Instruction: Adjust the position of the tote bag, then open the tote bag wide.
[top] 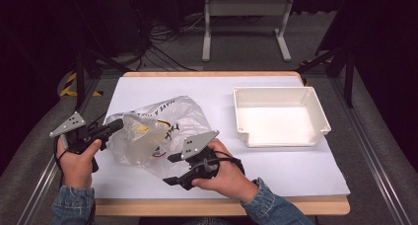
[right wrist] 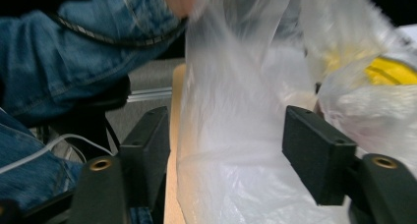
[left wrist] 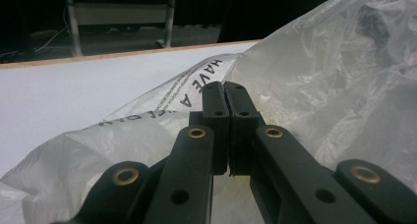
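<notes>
A crumpled clear plastic bag (top: pixel 170 117) with black lettering lies on the white table top, and something yellow (top: pixel 143 129) shows through its film. My left gripper (top: pixel 117 126) comes in from the left with its jaws pressed together on the bag's raised rim. In the left gripper view the closed jaw tips (left wrist: pixel 226 94) sit against the film (left wrist: pixel 324 86). My right gripper (top: pixel 168 169) lies at the bag's near side, jaws spread wide. In the right gripper view the film (right wrist: pixel 231 150) hangs between the open jaws (right wrist: pixel 226 145) untouched by the pads, with the yellow thing (right wrist: pixel 388 71) at right.
An empty white tray (top: pixel 323 117) stands to the right of the bag. The table's wooden front edge (top: pixel 222 205) runs just under my right hand. A denim sleeve (right wrist: pixel 74 52) shows in the right gripper view. A white frame (top: pixel 246 18) stands on the floor beyond the table.
</notes>
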{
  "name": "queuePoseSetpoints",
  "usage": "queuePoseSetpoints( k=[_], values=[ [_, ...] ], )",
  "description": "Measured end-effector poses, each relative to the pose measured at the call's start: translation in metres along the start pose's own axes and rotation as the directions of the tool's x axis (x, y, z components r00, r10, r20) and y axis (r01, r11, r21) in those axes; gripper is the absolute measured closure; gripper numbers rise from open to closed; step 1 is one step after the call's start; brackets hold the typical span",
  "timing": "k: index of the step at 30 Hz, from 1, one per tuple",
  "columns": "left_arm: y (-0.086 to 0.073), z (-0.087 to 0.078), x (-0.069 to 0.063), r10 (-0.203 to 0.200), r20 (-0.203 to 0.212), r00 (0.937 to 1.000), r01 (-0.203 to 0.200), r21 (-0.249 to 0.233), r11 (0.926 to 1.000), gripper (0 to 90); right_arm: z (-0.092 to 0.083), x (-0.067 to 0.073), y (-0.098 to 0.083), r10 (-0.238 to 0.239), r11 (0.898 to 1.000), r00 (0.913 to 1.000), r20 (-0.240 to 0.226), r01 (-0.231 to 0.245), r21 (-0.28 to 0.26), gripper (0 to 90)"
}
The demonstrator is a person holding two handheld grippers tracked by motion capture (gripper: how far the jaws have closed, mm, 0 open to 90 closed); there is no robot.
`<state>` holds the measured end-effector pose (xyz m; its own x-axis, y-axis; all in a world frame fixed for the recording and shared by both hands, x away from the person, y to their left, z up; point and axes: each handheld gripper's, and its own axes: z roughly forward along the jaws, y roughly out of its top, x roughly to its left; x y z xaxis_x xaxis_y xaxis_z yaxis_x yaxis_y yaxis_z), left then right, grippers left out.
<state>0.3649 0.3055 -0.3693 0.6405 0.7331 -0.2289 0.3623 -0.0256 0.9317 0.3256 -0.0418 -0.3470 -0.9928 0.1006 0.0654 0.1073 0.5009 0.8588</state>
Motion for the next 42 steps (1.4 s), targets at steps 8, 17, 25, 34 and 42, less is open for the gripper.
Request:
queuePoseSetpoints(
  k=[8,17,25,34,42],
  values=[
    [0.0,-0.003,0.002,-0.008,-0.005,1.0,0.008,-0.014,0.9999,88.8,-0.046,-0.005,0.006,0.023,0.995,0.9954,0.093,-0.013,-0.1,28.6],
    [0.001,-0.004,0.004,-0.009,-0.005,0.9999,0.009,-0.02,0.9998,88.7,-0.061,-0.032,-0.011,0.05,0.997,0.9599,0.276,-0.062,0.035,7.6],
    [0.002,-0.005,0.004,-0.012,-0.001,0.9999,0.012,-0.026,0.9996,88.7,-0.047,-0.049,-0.028,0.068,0.993,0.9448,0.321,-0.096,0.072,4.4],
    [0.001,-0.006,0.003,-0.008,0.005,1.0,0.008,-0.021,0.9997,88.6,-0.036,-0.062,-0.04,0.062,0.991,0.9654,0.253,-0.089,0.097,49.7],
    [-0.001,-0.009,0.005,-0.004,0.025,0.9997,0.005,-0.026,0.9997,88.3,-0.054,-0.065,-0.038,0.102,0.993,0.9651,0.241,-0.112,0.026,90.0]
  ],
)
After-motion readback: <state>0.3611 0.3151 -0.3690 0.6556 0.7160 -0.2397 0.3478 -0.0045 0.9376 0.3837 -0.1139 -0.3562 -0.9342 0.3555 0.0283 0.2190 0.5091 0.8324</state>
